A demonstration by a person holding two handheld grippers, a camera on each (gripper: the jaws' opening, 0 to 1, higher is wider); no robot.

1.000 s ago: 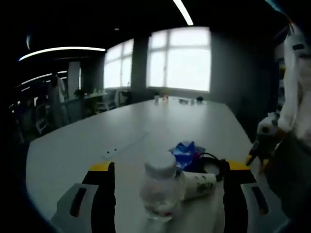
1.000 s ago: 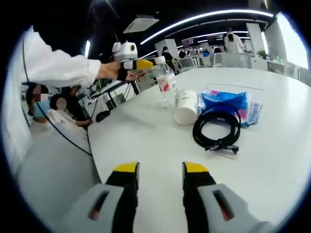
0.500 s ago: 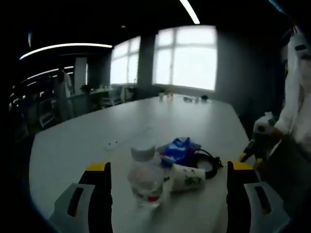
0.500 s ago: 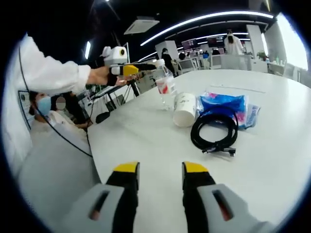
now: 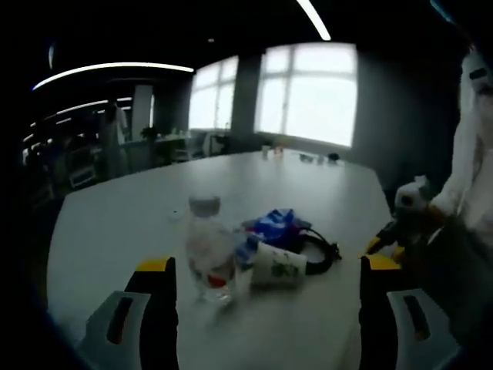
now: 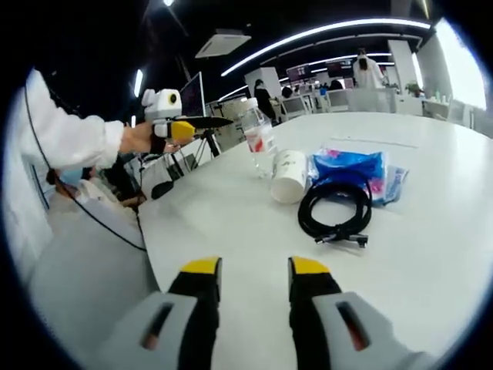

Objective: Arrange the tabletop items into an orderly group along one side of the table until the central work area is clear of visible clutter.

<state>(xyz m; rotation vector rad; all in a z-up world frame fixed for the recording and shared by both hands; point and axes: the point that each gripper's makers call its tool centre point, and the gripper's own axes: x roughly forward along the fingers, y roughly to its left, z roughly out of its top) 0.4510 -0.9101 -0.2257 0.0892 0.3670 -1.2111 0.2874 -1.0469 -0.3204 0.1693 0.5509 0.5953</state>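
Step in hand: we judge the task to be at an approach stage. The items sit bunched near one end of the surface (image 6: 431, 254), none of them held by either claw.

Water bottle (image 5: 208, 250): upright, clear, pale cap, red mark low on the body. In the left gripper view it stands ahead of the left claw (image 5: 266, 270), nearer the left-hand jaw, untouched.

Paper cup (image 5: 277, 266): lying on its side, white with a green print, just beside the bottle and against the blue packet (image 5: 273, 227).

Black cable (image 6: 337, 210): coiled, lying in front of the blue packet in the right gripper view, plug ends toward the camera.

Left claw: jaws wide apart, released, holding nothing. In the right gripper view we see it held in a hand with a white sleeve, near the bottle (image 6: 258, 139) at the edge of the surface.

Right claw (image 6: 253, 270): jaws a narrow gap apart, released, nothing between them. It hangs over bare surface, well apart from the cable and the cup (image 6: 289, 176).

Next move, our judgement: the left claw would need to advance until the bottle sits between its jaws, then clamp around the body below the cap. The tipped cup lies close enough to be knocked.

Remaining work, our judgement: cup, packet and cable are not yet set in an orderly line.
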